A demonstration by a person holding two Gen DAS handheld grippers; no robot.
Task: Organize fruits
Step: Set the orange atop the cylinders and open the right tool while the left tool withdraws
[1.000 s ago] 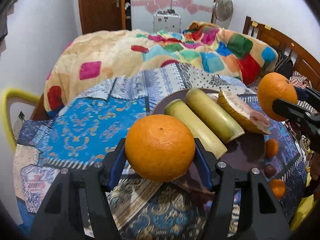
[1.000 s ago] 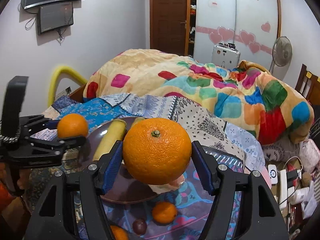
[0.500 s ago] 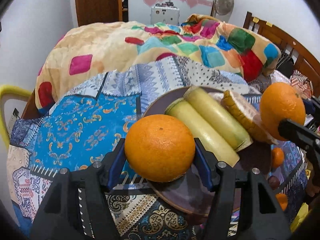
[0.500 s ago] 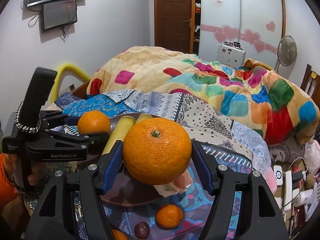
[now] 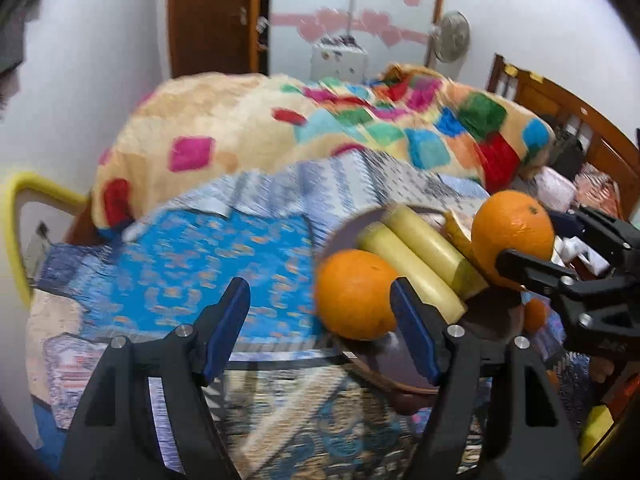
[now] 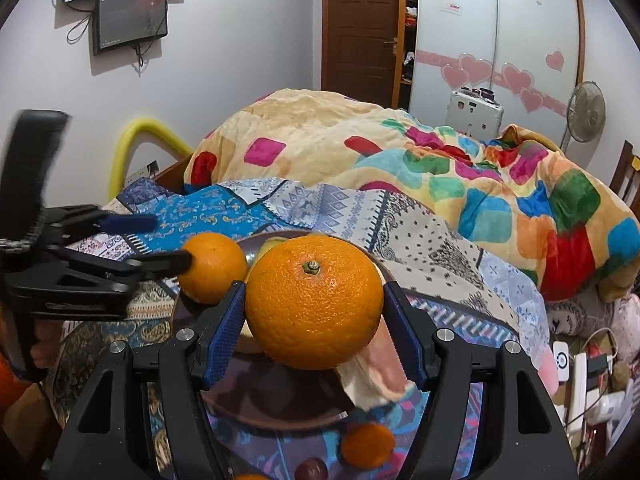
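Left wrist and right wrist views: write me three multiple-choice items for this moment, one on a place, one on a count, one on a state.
1. Where is the free orange?
A on the blanket
B on the rim of the brown plate
C on the floor

2. How many pale yellow sticks lie on the plate?
A one
B two
C four

3. What is the right claw doing?
A gaping empty
B shut on a big orange
C shut on a yellow stick

Key: B, it sits at the plate's edge, at one side of the gap of the left claw, whose jaws are opening and not clamping it; B, two lie side by side; B, the big orange is clamped from both sides.
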